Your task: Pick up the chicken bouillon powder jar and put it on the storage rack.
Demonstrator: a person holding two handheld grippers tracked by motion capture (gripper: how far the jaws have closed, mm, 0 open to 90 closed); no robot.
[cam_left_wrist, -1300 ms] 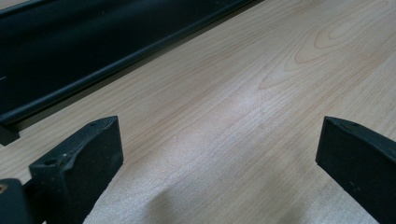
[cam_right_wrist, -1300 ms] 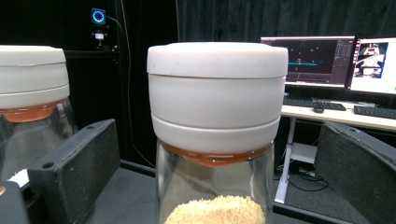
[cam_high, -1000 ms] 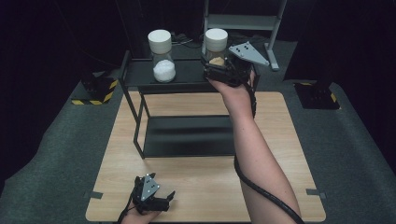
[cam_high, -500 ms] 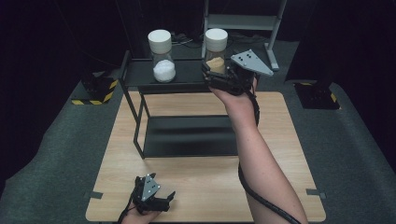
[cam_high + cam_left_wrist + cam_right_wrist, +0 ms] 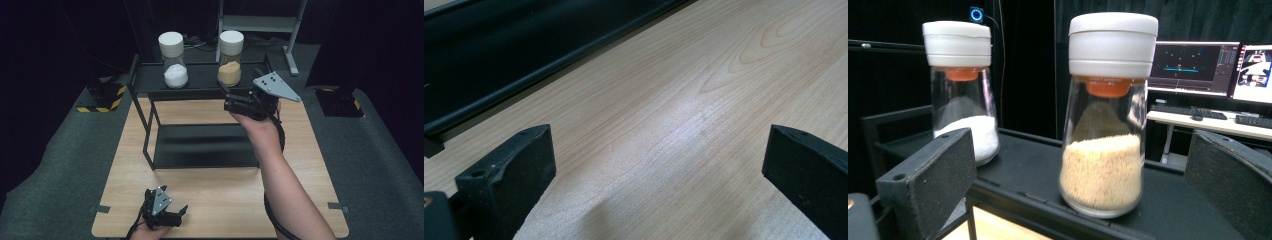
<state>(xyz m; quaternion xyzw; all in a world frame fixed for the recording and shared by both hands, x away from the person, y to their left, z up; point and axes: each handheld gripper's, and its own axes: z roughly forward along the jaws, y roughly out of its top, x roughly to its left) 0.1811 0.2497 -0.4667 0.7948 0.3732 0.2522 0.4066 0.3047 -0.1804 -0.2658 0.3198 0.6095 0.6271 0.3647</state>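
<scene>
Brown-granule jar (image 5: 1106,115) stands on black rack's (image 5: 150,80) top shelf, beside white-powder jar (image 5: 962,90) — right gripper view adds monitors (image 5: 1193,67) behind. Right gripper (image 5: 226,97) wide open, empty, just short of jar; left gripper (image 5: 181,212) open over wooden table (image 5: 704,115).

Black right hand-held gripper (image 5: 223,95) with grey three-cornered plate, black cable, bare forearm

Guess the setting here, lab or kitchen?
Likely a lab recording rig: black curtains all round, computer monitors on a desk behind, hazard-striped floor base, and two jars staged on a black metal rack.
</scene>
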